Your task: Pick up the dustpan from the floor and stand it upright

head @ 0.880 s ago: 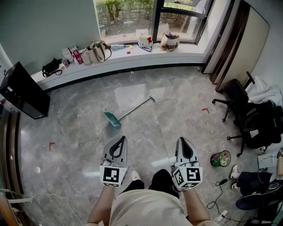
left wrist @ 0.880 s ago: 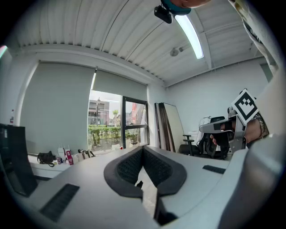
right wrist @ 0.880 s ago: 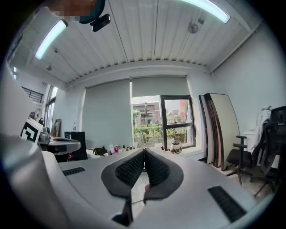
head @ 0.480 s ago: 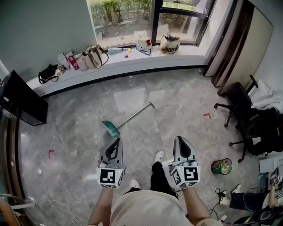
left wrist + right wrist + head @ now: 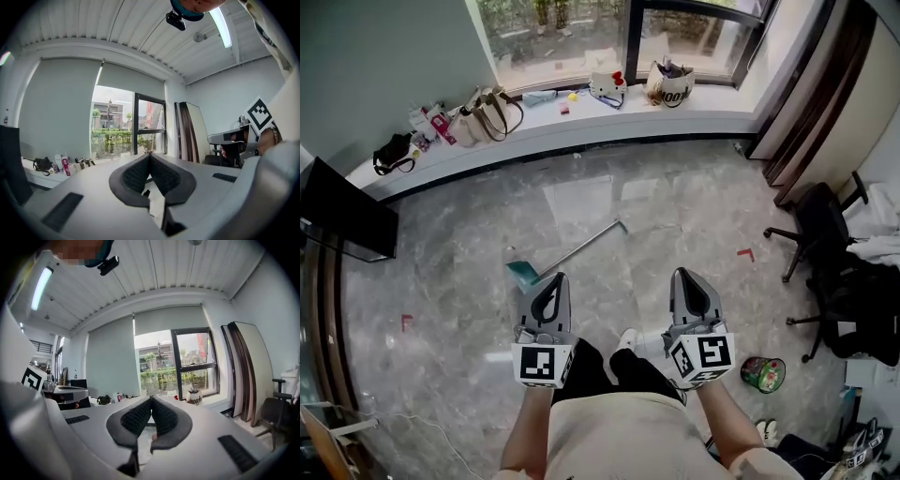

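A teal dustpan (image 5: pixel 523 272) with a long grey handle (image 5: pixel 581 241) lies flat on the marble floor, its handle running up and to the right. My left gripper (image 5: pixel 556 278) is held above the floor just right of the pan, jaws shut and empty. To the right, my right gripper (image 5: pixel 684 276) is also shut with nothing in it. In the left gripper view the left gripper (image 5: pixel 149 154) points level at the window; the right gripper (image 5: pixel 151 398) does the same in its own view. The dustpan shows in neither gripper view.
A window sill (image 5: pixel 581 122) with bags and small items runs along the far wall. A black monitor (image 5: pixel 342 220) stands at the left. Office chairs (image 5: pixel 839 272) and a green round object (image 5: pixel 762 373) are at the right. A cable (image 5: pixel 412 422) trails at lower left.
The person has stepped forward, so the dustpan now lies closer below the left gripper. Both grippers have stayed shut and level.
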Tool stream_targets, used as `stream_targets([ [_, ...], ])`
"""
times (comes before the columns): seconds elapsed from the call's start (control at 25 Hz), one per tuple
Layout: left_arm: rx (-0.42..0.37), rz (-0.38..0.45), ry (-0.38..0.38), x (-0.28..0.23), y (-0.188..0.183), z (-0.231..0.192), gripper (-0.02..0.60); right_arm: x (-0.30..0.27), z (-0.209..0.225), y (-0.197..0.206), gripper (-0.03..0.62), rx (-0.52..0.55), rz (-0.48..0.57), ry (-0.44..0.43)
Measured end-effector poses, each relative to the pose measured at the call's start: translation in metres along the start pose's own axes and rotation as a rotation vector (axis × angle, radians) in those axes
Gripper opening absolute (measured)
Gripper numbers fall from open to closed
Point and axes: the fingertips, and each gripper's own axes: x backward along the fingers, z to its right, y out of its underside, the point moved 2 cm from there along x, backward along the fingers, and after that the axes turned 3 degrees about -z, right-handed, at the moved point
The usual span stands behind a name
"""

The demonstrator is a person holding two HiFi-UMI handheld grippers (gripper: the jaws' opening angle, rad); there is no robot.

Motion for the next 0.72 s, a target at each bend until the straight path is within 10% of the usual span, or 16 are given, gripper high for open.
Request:
stream_targets([
  [0.4,0.035,0.039,0.025,-0.135,-0.008,-0.059,0.008,-0.136,0.04,-0.024,0.018,-0.013,0.0,0.031],
  [0.72,-0.094,-0.223,0.19,-0.249,0.051,-0.089,0.008,-0.238,0.059,0.002,0.018,0.0,-0.081,0.069],
])
